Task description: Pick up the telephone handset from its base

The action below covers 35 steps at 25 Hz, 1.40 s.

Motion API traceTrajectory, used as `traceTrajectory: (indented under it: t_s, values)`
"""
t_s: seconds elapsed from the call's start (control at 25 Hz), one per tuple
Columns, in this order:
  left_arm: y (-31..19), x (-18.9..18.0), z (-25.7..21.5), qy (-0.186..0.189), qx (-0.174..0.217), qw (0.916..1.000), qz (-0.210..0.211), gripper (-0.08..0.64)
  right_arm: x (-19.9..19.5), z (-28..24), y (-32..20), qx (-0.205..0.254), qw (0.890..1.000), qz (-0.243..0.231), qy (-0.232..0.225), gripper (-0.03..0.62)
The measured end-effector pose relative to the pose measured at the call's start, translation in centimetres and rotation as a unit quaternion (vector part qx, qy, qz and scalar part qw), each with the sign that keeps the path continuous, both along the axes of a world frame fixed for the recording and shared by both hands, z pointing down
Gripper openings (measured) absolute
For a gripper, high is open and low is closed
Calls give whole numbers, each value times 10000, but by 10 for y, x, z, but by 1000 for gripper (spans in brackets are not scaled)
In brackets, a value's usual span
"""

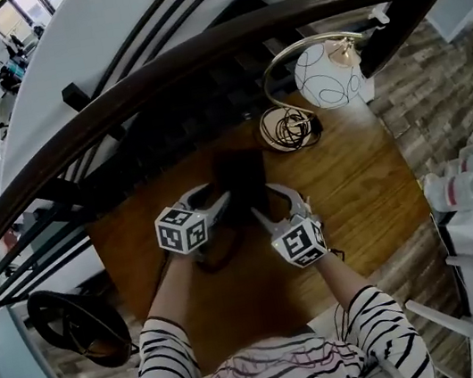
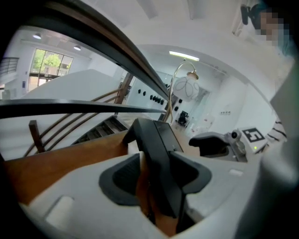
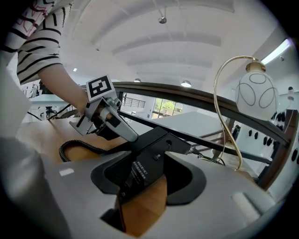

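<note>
Left tool [image 2: 156,176] and right tool [image 3: 147,179] both spread, flanking black telephone [image 1: 241,181] just in front of the lamp [image 1: 326,74]. Handset [image 2: 158,140] apparently still on base. Pinch handset only, lift straight, mind coiled cord [image 3: 70,150].

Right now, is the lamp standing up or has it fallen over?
Standing up. Its round base sits flat on the wooden table, and its gold arm arches up with the white globe hanging.

Telephone [image 1: 240,177] on table [image 1: 371,182], between left gripper [image 1: 221,204] and right gripper [image 1: 268,205]; lamp [image 1: 327,74] behind
</note>
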State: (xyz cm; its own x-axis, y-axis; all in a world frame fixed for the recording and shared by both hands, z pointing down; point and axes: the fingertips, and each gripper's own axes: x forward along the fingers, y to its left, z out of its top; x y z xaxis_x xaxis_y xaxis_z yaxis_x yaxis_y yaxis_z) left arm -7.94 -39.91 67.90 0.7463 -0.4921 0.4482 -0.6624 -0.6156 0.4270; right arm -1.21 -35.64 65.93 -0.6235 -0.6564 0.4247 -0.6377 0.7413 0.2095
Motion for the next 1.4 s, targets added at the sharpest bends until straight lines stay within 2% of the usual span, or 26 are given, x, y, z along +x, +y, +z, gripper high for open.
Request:
traceTrajectory:
  t_s: [0.16,0.32,0.56,0.92,1.28,1.4]
  values:
    - [-3,5,10,104,-241,9996,126,204,-1,14,-7,-106,9999,-97,93,213]
    - [-4,12,14,368,-538,9973,323,188,-2,27,-11,-215,9994,-186,208,213]
    - [-7,14,15,616,-785,9945,325,147,-2,30,-11,37,9986,-298,438,207]
    - [-5,10,10,1247,-1376,9823,262,87,0,31,-10,74,9984,-301,476,207]
    - [-3,7,3,1726,-1699,9701,135,78,-1,31,-9,1,9985,-256,483,207]
    - [3,8,-4,1759,-1615,9708,219,72,-1,31,-9,-11,9986,-241,481,207]
